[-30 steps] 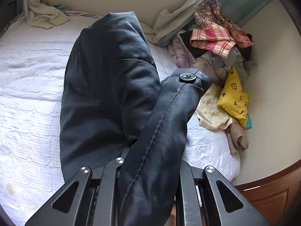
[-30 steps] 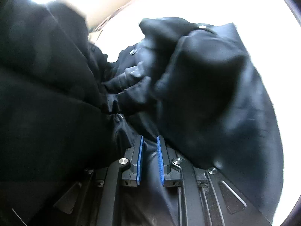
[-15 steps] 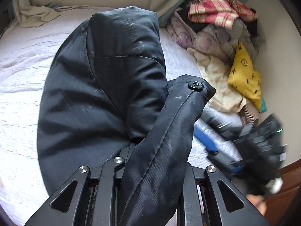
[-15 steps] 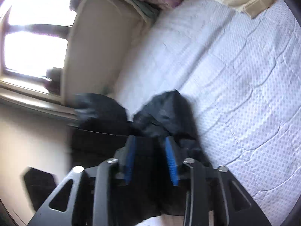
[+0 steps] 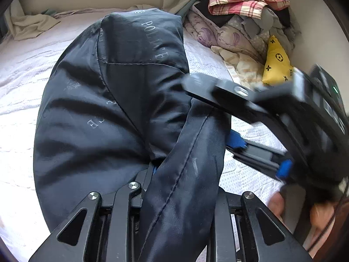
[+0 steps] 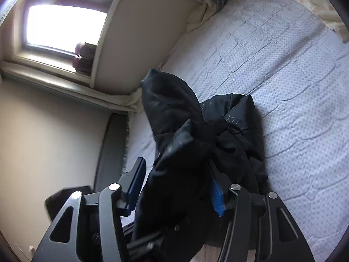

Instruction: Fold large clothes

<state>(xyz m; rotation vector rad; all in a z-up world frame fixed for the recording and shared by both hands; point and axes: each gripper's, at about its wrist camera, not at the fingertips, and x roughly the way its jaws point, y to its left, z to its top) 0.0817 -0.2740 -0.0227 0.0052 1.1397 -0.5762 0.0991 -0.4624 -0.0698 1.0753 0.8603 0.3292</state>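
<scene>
A dark navy jacket [image 5: 109, 109] lies bunched on the white quilted bed [image 5: 21, 76]. A long stitched strip of it [image 5: 192, 163] runs back between the fingers of my left gripper [image 5: 183, 179], which hold it while the jaws are opening slightly. My right gripper [image 5: 216, 113] reaches in from the right, blurred, with one finger on each side of the strip's far end. In the right wrist view the jacket [image 6: 174, 109] rises between the blue pads of the right gripper [image 6: 176, 185]. Its jaws are opening, and a gap shows at the left pad.
A heap of clothes [image 5: 240, 6] with a yellow printed piece [image 5: 277, 65] fills the bed's far right corner. A beige cloth [image 5: 28, 24] lies at the back left. A hand [image 5: 277, 203] holds the right gripper. A window [image 6: 65, 21] and wall border the bed [image 6: 283, 76].
The right gripper's jaws spread from nearly shut on dark fabric to wide apart, and it swung into the left wrist view onto the strip's end. The left gripper sank closer to the jacket.
</scene>
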